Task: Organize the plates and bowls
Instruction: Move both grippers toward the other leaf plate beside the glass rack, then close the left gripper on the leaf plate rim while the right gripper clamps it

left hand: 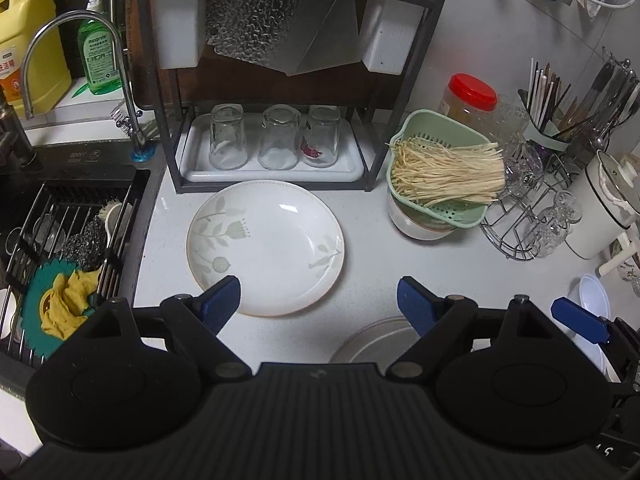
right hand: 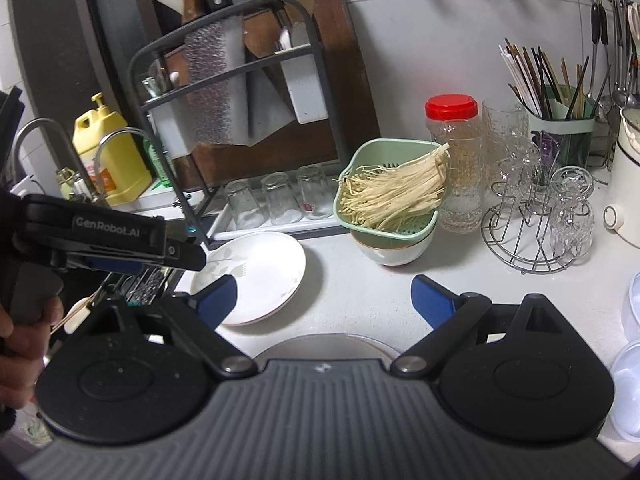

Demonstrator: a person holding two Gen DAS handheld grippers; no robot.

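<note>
My left claw point(left hand: 318, 300) is spread wide with nothing between its blue pads point(left hand: 220, 302). It hangs above the near edge of the plate point(left hand: 266, 246), and I cannot tell whether the left pad touches the rim. The plate, white with pale leaf prints, lies flat on the counter point(left hand: 368, 248) in front of the rack point(left hand: 256, 92), between the sink point(left hand: 68, 216) and the bowl point(left hand: 416, 226). The bowl carries a green strainer point(left hand: 436, 168) full of noodles.

My right claw point(right hand: 324, 300) is also wide apart and grasps nothing; bare counter shows between its pads. A grey dish point(right hand: 324, 346) sits just under it, mostly hidden by the claw body. From this side my left claw appears at the left edge, gripped by my hand point(right hand: 24, 344), over the far side of the plate.
</note>
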